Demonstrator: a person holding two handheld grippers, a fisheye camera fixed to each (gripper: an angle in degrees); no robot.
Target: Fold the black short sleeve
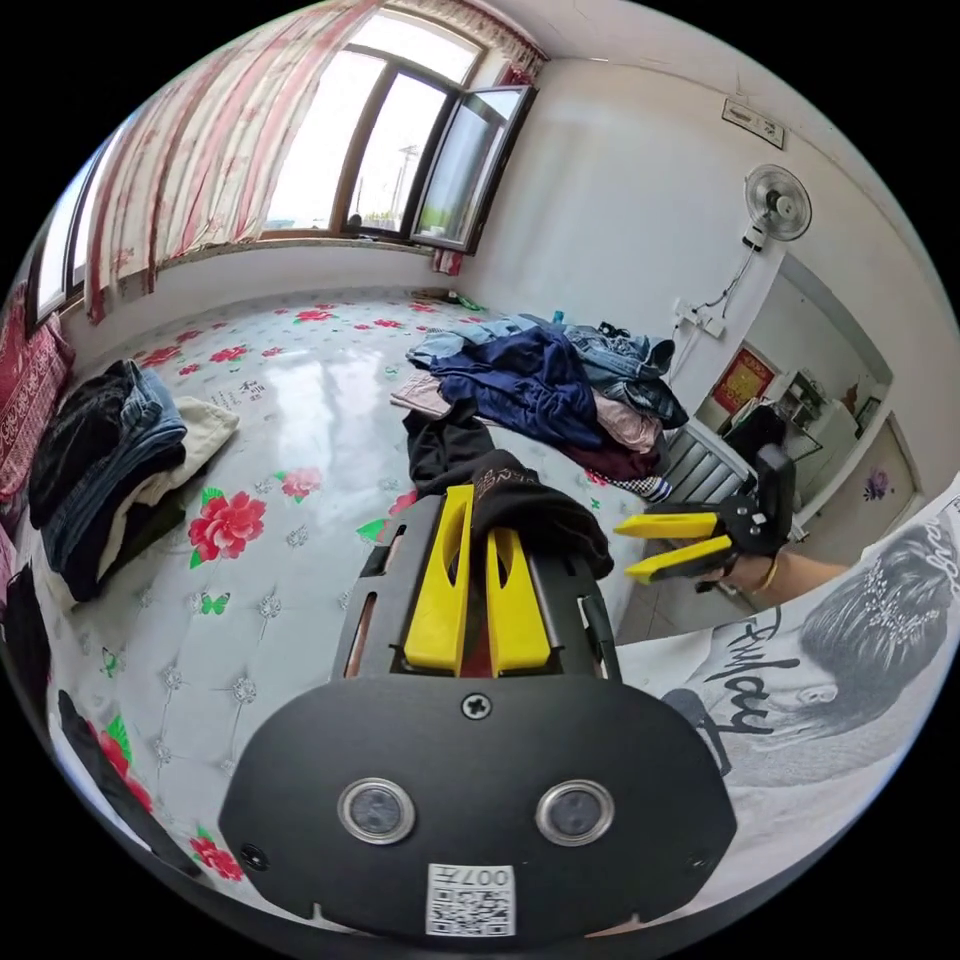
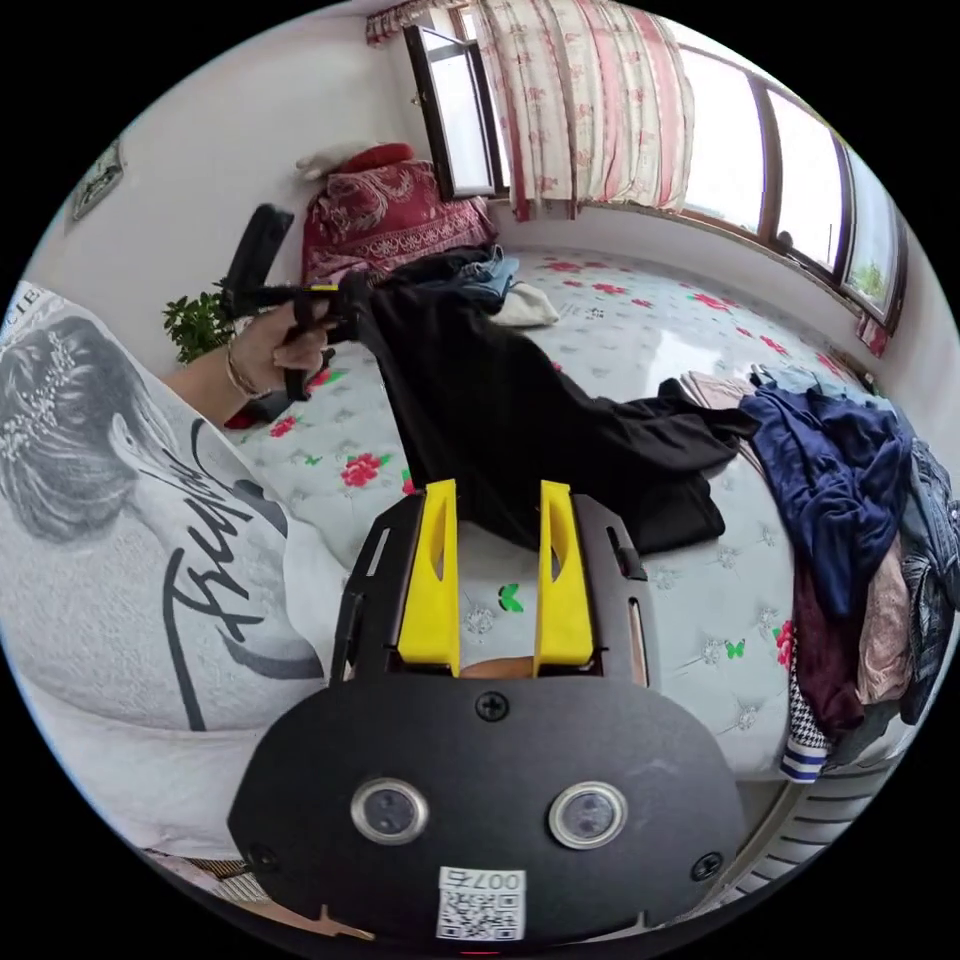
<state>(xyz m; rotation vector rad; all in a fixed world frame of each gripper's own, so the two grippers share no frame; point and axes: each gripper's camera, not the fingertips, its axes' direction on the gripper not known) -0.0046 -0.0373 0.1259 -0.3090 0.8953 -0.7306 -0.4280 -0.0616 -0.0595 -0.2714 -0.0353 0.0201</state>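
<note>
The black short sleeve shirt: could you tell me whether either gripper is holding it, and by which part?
The left gripper is shut on the black short sleeve shirt, pinching an edge; which part cannot be told. The right gripper is open and empty.

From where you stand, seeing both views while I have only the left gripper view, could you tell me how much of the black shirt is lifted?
Observer: Only one end. The black shirt slopes from the left gripper down to the bed, its far end resting there.
Operator: Is the right gripper holding any of it?
Observer: No. The right gripper is open, nothing between its yellow fingers.
Operator: What lies beyond the shirt?
Observer: A pile of unfolded clothes.
</note>
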